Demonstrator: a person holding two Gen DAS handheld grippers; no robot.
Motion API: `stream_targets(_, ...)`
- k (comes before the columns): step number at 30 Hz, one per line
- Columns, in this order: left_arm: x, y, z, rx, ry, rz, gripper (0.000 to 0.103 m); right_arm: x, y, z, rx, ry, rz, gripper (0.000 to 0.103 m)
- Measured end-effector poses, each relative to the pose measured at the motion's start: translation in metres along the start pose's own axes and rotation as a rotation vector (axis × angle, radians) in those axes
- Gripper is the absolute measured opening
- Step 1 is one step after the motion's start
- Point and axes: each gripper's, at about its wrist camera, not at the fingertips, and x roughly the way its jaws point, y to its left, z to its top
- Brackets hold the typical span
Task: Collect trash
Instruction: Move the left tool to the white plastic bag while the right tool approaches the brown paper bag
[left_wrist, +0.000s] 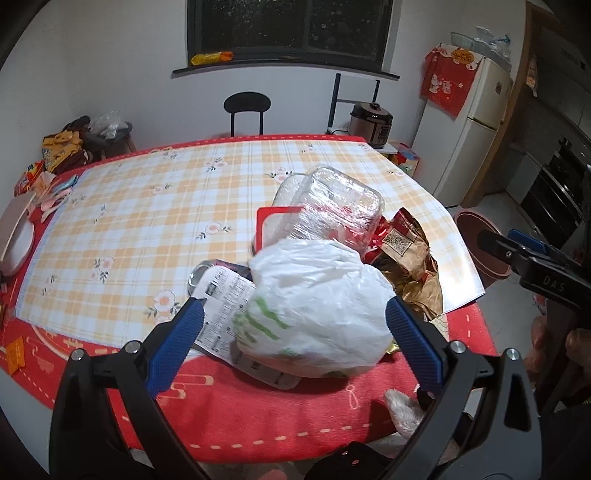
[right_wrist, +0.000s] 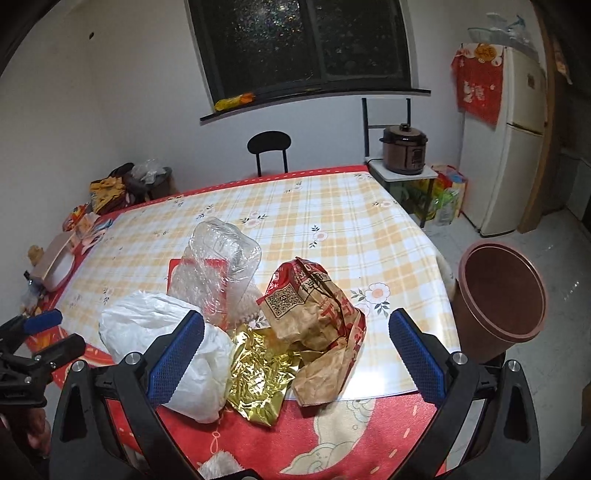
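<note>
Two grippers gape, left gripper (left_wrist: 295, 317) astride the crumpled white plastic bag (left_wrist: 317, 306), right gripper (right_wrist: 295, 332) over the brown paper bag (right_wrist: 317, 317), which slants away toward the brown bin (right_wrist: 498, 295).

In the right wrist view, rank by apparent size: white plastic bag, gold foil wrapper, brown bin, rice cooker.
1. White plastic bag and brown bin: alike, unranked; the bag is partly hidden by a finger.
2. Gold foil wrapper.
3. Rice cooker, farthest away.

Trash pile (right_wrist: 258, 332) crowds near edge; far tablecloth (right_wrist: 332, 221) lies open
</note>
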Motion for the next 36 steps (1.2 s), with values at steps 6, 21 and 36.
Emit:
stream_targets(6, 0.009, -0.008, -0.007, -0.059, 0.027, 0.012, 0.097, 0.009, -0.017, -0.001, -0.018, 0.026, 0.041, 0.099)
stream_targets(21, 0.056, 0.003, -0.013, -0.289, 0.09, 0.045, 0.097, 0.024, -0.042, -0.005, -0.042, 0.095, 0.081, 0.099)
stream_targets(36, 0.087, 0.003, -0.021, -0.391, 0.174, 0.01, 0.097, 0.033, -0.056, -0.003, -0.057, 0.114, 0.1, 0.099)
